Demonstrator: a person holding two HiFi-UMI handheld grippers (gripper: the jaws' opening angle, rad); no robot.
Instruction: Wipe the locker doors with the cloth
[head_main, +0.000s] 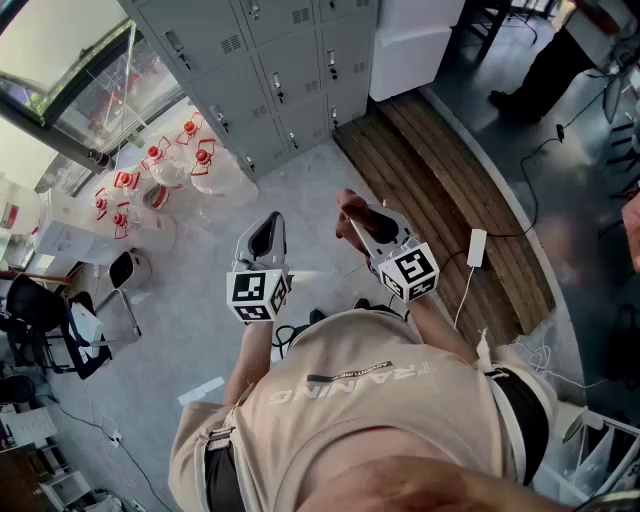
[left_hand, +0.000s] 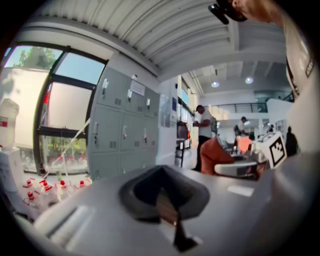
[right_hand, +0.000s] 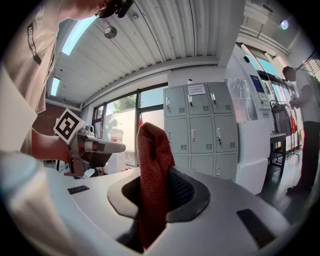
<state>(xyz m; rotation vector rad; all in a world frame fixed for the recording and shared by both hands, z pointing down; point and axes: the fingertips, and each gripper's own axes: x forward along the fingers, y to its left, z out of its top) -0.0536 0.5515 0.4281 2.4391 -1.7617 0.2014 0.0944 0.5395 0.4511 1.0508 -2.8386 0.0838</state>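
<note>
The grey locker doors (head_main: 270, 70) stand ahead of me, across the floor; they also show in the left gripper view as lockers (left_hand: 120, 132) and in the right gripper view as lockers (right_hand: 200, 125). A red cloth (right_hand: 152, 170) sticks up from between the jaws of my right gripper (right_hand: 155, 187), which is shut on it. From above, the cloth (head_main: 349, 210) bunches at the tip of the right gripper (head_main: 356, 222). My left gripper (head_main: 266, 232) is held beside it, shut and empty, its jaws (left_hand: 162, 192) pressed together. Both are well short of the lockers.
Several clear water jugs with red caps (head_main: 165, 165) lie on the floor left of the lockers. A wooden platform (head_main: 440, 190) and a white cabinet (head_main: 410, 50) are to the right. A white adapter on a cable (head_main: 476, 247) lies nearby. A person (left_hand: 202, 132) stands further off.
</note>
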